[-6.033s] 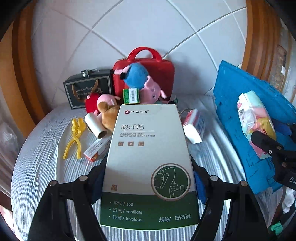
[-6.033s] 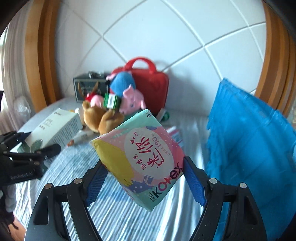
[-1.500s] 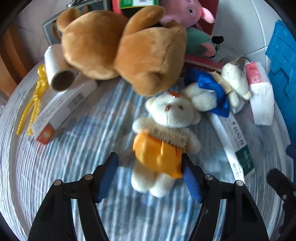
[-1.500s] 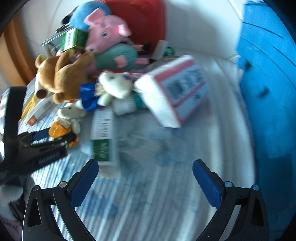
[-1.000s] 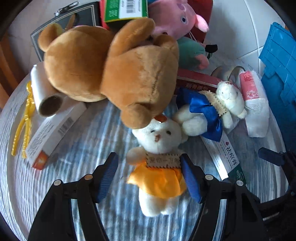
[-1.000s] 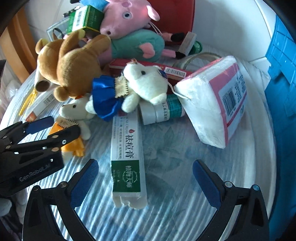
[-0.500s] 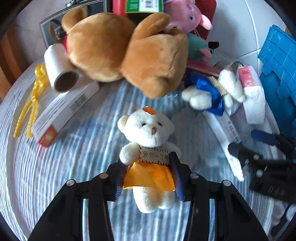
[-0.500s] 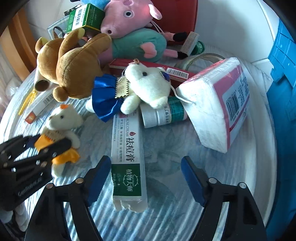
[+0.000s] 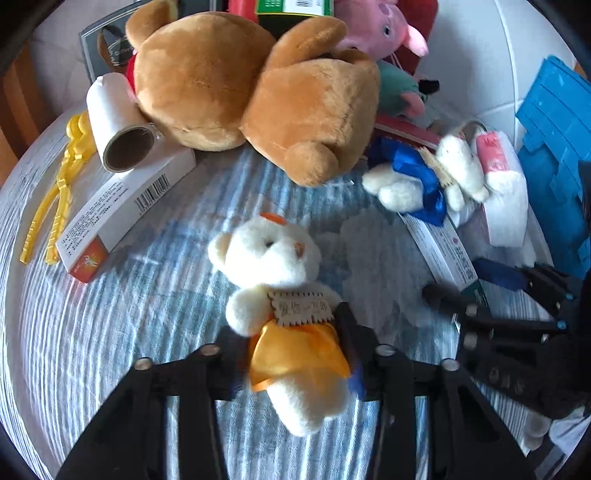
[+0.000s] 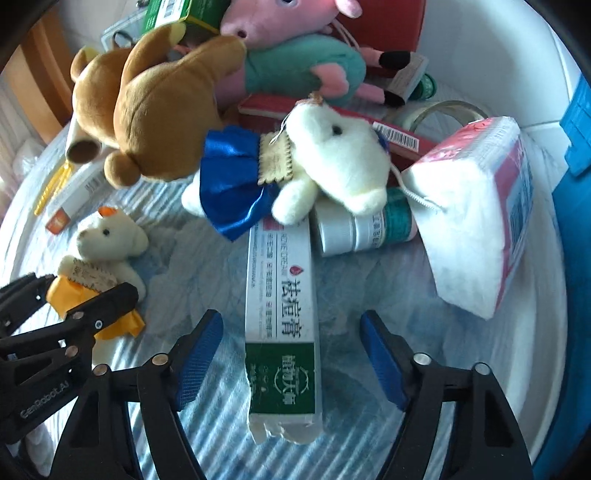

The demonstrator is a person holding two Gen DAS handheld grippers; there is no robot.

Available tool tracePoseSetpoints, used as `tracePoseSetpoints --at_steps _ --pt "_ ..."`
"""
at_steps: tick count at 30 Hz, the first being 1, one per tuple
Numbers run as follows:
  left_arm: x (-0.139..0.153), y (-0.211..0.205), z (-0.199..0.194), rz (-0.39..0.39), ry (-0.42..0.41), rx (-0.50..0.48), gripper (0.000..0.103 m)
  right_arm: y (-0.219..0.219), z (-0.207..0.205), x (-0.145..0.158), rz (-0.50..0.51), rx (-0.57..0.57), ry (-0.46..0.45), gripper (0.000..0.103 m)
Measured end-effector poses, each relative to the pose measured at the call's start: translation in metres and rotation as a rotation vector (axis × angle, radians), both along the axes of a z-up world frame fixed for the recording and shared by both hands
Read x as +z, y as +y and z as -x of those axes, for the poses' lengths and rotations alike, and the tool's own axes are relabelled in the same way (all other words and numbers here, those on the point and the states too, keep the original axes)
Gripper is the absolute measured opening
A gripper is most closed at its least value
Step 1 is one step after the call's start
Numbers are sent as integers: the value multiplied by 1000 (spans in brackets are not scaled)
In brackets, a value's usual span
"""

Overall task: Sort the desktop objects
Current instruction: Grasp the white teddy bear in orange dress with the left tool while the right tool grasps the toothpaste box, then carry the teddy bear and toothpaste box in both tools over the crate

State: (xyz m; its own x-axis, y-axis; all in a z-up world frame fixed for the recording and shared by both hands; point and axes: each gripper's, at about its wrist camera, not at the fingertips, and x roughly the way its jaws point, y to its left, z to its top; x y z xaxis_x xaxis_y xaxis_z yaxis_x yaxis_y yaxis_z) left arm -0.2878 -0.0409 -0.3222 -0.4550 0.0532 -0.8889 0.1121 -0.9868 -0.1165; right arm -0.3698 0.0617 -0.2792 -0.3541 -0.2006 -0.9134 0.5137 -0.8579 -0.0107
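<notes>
Toys and boxes crowd the striped blue-white cloth [image 9: 110, 332], and I have both tools down among them. My left gripper [image 9: 293, 363] is closing, and its jaws already press on the orange dress of the small white bear [image 9: 280, 295], so the bear sits clamped at the waist, head pointing away from me. From the right wrist view I see the same bear [image 10: 99, 254] pinched between the black fingers, low at the left edge. My right gripper [image 10: 291, 354] is also closing; its blue pads [image 10: 199, 354] stand either side of the long green-and-white cream box [image 10: 282, 314], near it but not touching, with clear gaps on both sides. The box lies flat on the cloth, its green end toward me. Beyond its far end lies a second white bear in a blue dress [image 10: 291, 173], resting on the box top and on a white-and-green tube [image 10: 365, 229]. Just right of those leans a wrapped tissue pack [image 10: 476, 221]. Further back are a big brown plush bear [image 10: 159, 107] and a pink pig plush [image 10: 291, 48] against a red case [image 10: 388, 26]. In the left view, a white roll [image 9: 114, 122] rests on a white carton [image 9: 125, 206], with yellow plastic tongs [image 9: 59, 192] beside. A blue crate [image 9: 554, 158] stands at the right.
</notes>
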Motion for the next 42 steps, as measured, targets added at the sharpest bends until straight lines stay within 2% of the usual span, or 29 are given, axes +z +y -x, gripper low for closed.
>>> tracePoseSetpoints --at_steps 1,2,9,11,13,14,15,16,17,21,29,34,42 --pt "0 2 -4 -1 -3 -4 36 1 -1 3 12 5 -4 35" --pt "0 3 -9 -4 -5 -3 36 2 -2 5 16 5 -14 33" --pt "16 8 -59 -23 7 10 35 25 -34 35 42 13 -2 32" --pt "41 3 -52 -21 24 9 35 33 -44 45 54 15 6 32" --pt "54 5 -65 -16 50 9 35 36 -70 54 67 14 26 32" --pt "63 -11 -61 -14 65 7 35 42 -69 59 75 15 36 32" --pt "72 -9 -67 -8 85 1 35 46 -74 62 82 15 49 32" --pt "72 -11 -39 1 104 -4 35 48 -84 67 87 17 66 32" --pt "79 -12 -50 11 125 -10 35 54 -98 74 93 19 85 32" --pt "122 -1 -64 40 228 -29 35 55 -125 104 127 36 188 32" --pt "187 30 -102 92 421 -66 35 99 -188 189 215 17 434 32" --pt "228 57 -114 103 506 -90 35 127 -214 233 253 -36 577 32" --pt "288 127 -124 75 665 -223 35 196 -248 290 279 -171 787 32"
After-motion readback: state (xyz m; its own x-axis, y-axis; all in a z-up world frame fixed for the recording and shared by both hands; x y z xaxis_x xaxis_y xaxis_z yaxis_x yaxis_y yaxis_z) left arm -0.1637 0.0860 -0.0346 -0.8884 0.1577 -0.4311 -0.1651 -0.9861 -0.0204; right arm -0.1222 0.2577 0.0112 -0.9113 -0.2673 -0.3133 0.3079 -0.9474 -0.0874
